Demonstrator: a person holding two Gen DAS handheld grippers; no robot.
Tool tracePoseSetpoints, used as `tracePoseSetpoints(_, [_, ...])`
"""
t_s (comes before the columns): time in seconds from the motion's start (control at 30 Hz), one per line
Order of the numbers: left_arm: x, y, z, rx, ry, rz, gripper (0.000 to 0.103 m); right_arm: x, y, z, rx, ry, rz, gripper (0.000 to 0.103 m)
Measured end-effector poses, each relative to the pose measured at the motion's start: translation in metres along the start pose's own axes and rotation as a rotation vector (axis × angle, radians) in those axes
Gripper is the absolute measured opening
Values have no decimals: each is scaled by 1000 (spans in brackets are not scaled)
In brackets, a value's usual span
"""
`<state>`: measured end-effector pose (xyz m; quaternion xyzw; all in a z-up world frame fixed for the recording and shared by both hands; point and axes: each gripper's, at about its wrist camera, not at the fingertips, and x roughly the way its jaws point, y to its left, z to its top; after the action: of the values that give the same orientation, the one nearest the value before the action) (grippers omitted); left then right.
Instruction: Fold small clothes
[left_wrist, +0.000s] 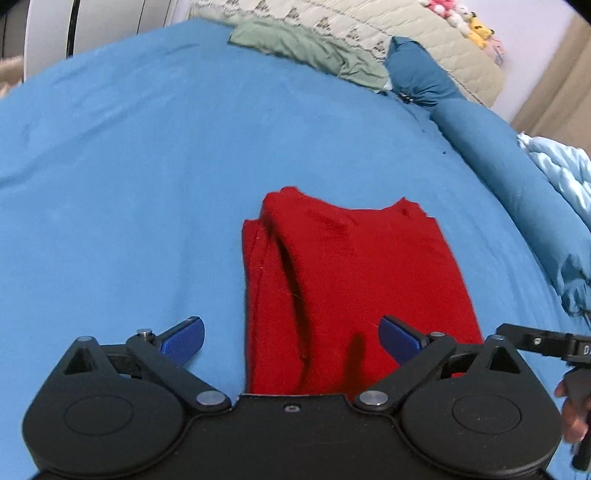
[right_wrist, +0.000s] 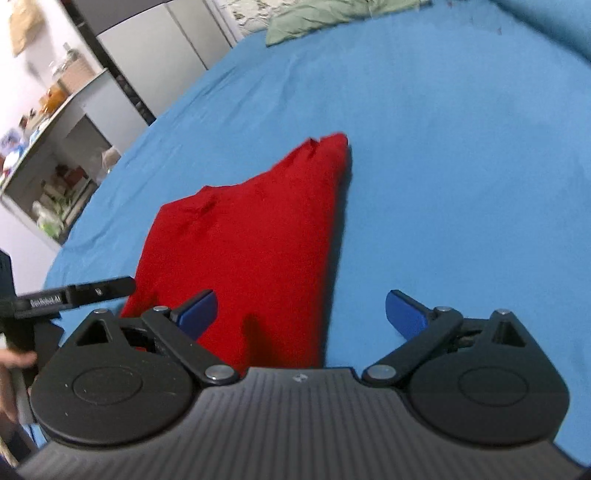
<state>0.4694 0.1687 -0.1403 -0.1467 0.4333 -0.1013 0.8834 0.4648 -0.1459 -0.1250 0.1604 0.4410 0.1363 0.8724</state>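
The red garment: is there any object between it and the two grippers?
Nothing visible. The red garment lies on the blue sheet, directly ahead of the open left gripper and open right gripper. The green cloth lies far behind.

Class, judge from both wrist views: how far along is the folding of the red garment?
Done: the red garment lies on the blue sheet as a narrow, layered stack, so its sides look folded in. In hand: nothing; the left tool and right tool are both open above its near end. Left: probably a final fold, and the green garment farther back looks unfolded.
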Motion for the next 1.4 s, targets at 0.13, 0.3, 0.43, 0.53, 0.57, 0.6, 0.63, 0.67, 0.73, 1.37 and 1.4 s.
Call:
tracePoseSetpoints(0.13, [21,11,1,-36,36,-18,92,31,-3,-5,44,0,17,99])
tracePoseSetpoints(0.3, [23,5,5,-51,48,-103,37,44,4,-9,41,-4,61,54])
tracePoseSetpoints(0.43, [6,-19,8,23,15,-51,24,27,18,-5,21,-47,44,37])
tracePoseSetpoints(0.53, [-20,-37,9,31,-19,-80,21,-5,27,0,9,-81,68,35])
tracePoseSetpoints(0.57, [-33,-46,8,36,-26,-86,20,-17,29,-1,1,-89,68,35])
tracePoseSetpoints(0.6, [-43,-54,5,48,-34,-91,20,-33,29,-2,-1,-97,71,35])
tracePoseSetpoints(0.63, [-56,-64,-1,70,-49,-101,20,-49,27,-3,3,-102,80,35])
tracePoseSetpoints(0.67, [-67,-74,-7,88,-60,-111,20,-68,25,-6,11,-108,90,35])
tracePoseSetpoints(0.73, [-90,-93,-25,100,-68,-143,20,-103,18,-17,17,-105,97,35])
tracePoseSetpoints(1.37, [-118,-171,-194,172,-124,61,86,-213,-54,-191,-1,-236,-107,100])
tracePoseSetpoints(1.4, [-119,-172,-196,186,-143,89,87,-218,-52,-191,-16,-260,-141,100])
